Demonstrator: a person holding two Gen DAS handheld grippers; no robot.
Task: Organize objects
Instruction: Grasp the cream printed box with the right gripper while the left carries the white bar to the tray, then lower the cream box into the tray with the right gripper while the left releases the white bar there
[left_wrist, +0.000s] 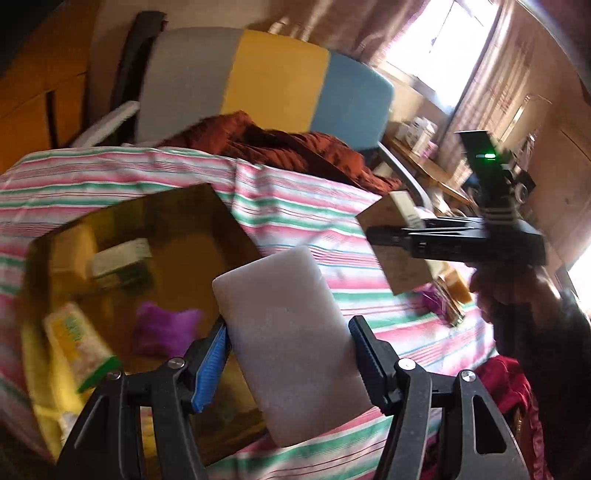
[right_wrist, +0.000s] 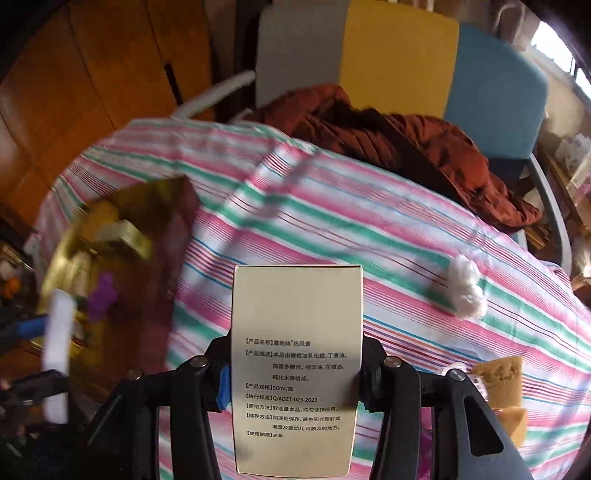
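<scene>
Gold box (left_wrist: 122, 229): purple pouch (left_wrist: 162, 328), small cartons inside. Left gripper (left_wrist: 291, 354) pinching white sponge (left_wrist: 288, 332); right gripper (right_wrist: 295, 373) clamping cream carton (right_wrist: 295, 369), tilted downward.

Striped cloth-covered surface with a box and small items resting on it

A surface draped in a pink, green and white striped cloth (right_wrist: 332, 221) carried an open golden-brown cardboard box (left_wrist: 155, 236) at its left side, a rumpled rust-red quilted garment (right_wrist: 406, 147) along its far edge, and a small white cotton ball (right_wrist: 467, 291) lying well apart from the box, towards the right. Near the right-hand near edge sat tan sponge-like blocks (right_wrist: 502, 380), just beside one another; whether they touched could not be told.
</scene>
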